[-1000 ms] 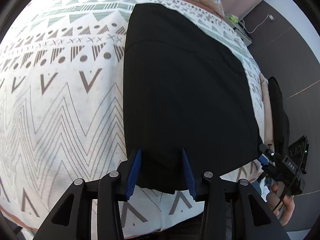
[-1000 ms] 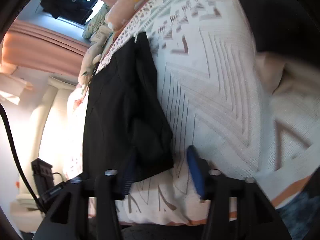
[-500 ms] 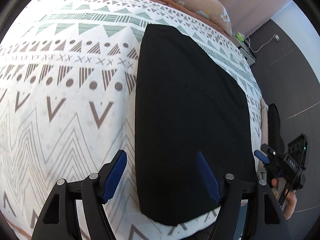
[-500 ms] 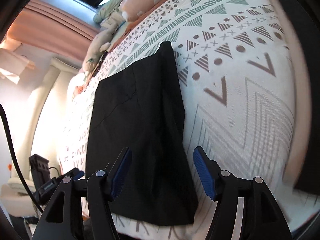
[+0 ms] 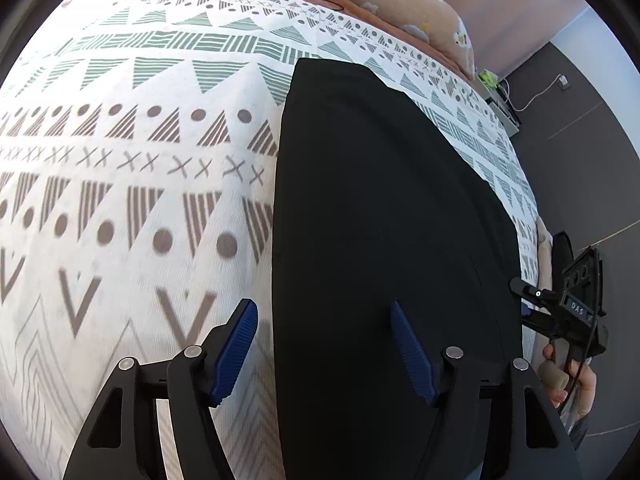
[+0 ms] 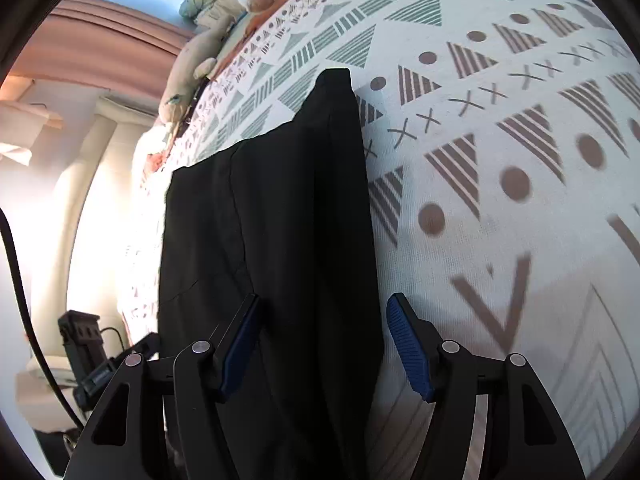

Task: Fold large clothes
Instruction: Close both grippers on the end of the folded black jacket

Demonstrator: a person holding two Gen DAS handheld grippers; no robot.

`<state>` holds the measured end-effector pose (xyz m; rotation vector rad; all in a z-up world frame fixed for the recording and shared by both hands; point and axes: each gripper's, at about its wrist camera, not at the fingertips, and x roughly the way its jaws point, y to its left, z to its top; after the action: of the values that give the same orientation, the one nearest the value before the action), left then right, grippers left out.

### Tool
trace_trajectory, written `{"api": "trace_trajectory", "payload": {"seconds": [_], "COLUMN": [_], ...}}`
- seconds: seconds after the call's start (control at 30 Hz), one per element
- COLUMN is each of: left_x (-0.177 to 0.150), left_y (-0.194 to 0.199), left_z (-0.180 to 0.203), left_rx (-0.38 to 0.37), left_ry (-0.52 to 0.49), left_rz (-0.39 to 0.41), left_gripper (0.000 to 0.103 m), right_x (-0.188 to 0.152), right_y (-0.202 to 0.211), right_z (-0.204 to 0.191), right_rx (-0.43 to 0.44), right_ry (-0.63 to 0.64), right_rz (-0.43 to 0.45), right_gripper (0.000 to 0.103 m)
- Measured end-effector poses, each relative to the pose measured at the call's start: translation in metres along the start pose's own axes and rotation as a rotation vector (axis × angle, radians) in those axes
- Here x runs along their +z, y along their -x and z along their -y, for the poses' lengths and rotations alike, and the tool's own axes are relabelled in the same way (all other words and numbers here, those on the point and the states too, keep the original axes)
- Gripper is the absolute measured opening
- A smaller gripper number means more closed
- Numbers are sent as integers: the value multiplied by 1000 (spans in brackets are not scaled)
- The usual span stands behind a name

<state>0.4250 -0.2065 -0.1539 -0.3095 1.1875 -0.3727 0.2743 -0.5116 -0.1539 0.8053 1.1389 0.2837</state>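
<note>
Both grippers had released the black garment (image 5: pixel 392 220) since a second earlier, when each set of blue pads sat close on a near corner of the cloth. At this moment the left gripper (image 5: pixel 324 348) stood with its jaws spread wide and nothing between them, straddling the garment's left edge. The right gripper (image 6: pixel 322 346) was likewise spread and empty above the opposite long edge, and also appeared at the right margin of the left wrist view with the person's hand (image 5: pixel 572 380) on its handle.

The garment lay flat on the patterned bedspread (image 5: pixel 132 208) as a long dark panel, apparently already folded lengthwise. A raised ridge ran along its right side in the right wrist view, though the black fabric hid most seams, so the number of layers could not be judged. A peach pillow (image 5: pixel 404 4) rested at the far end of the bed.

Judged from this layout, a crosswise fold remained. The chief risk was a partial grasp: pads closing on only the top layer would peel the stack apart when lifted. The near hem extended out of view towards the bed's near edge, so a careless pull might have dragged it off. Uneven lifting by the two grippers could have skewed the fold.
</note>
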Motion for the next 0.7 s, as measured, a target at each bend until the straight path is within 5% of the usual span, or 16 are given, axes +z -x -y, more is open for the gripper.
{"api": "trace_trajectory", "payload": {"seconds": [0.53, 0.7], "left_x": [66, 76], "left_y": [-48, -58], "left_z": [-1, -3], "left_rx": [11, 15], "left_ry": [4, 36], "left_rz": [-3, -2], "left_gripper": [64, 60], "right_x": [52, 56], "right_y": [-57, -70], "right_z": [-10, -16], "right_rx": [207, 199], "right_ry": [1, -14], "right_rz": [-119, -135], "right_gripper": [64, 32]}}
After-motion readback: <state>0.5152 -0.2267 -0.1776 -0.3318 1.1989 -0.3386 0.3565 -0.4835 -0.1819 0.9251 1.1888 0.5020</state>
